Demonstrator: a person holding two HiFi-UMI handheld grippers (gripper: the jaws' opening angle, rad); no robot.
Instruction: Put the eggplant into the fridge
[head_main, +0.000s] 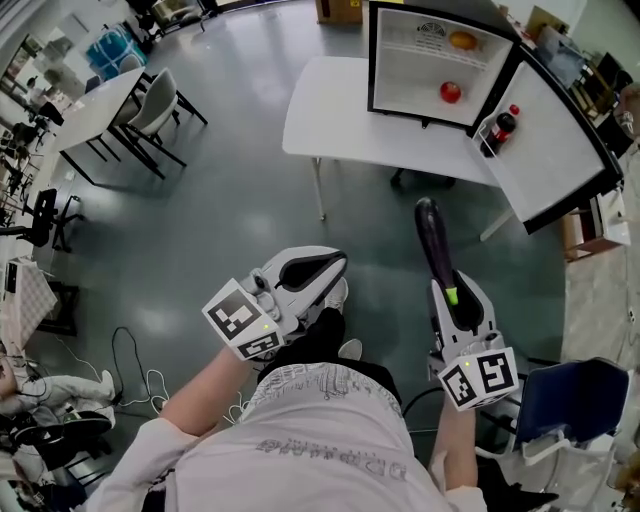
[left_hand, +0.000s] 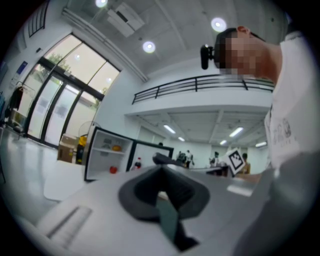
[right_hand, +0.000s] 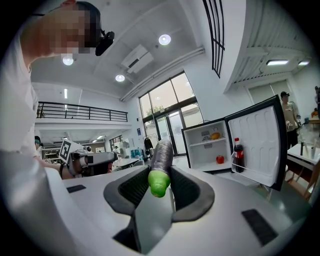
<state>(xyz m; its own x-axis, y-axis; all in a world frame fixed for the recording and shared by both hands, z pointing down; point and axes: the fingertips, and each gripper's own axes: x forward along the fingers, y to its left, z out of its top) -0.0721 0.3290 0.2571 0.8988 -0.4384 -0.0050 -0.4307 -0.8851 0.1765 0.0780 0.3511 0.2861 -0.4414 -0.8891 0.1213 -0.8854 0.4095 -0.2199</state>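
Note:
A long dark purple eggplant (head_main: 433, 240) with a green stem end sticks out of my right gripper (head_main: 452, 290), which is shut on it near the stem; its tip points toward the fridge. In the right gripper view the eggplant (right_hand: 161, 155) sits between the pads, with the open fridge (right_hand: 207, 145) ahead to the right. The small fridge (head_main: 410, 60) stands on a white table (head_main: 330, 110), its door (head_main: 555, 140) swung wide to the right. My left gripper (head_main: 335, 265) is held at my left side, jaws together and empty. Its own view shows the left gripper (left_hand: 161, 169) and the fridge (left_hand: 102, 152) far off.
Inside the fridge are a red fruit (head_main: 451, 92) and an orange one (head_main: 462, 40); a cola bottle (head_main: 500, 127) stands in the door shelf. A desk with chairs (head_main: 155, 100) is at the far left, a blue chair (head_main: 570, 400) by my right, and cables (head_main: 130, 350) lie on the floor.

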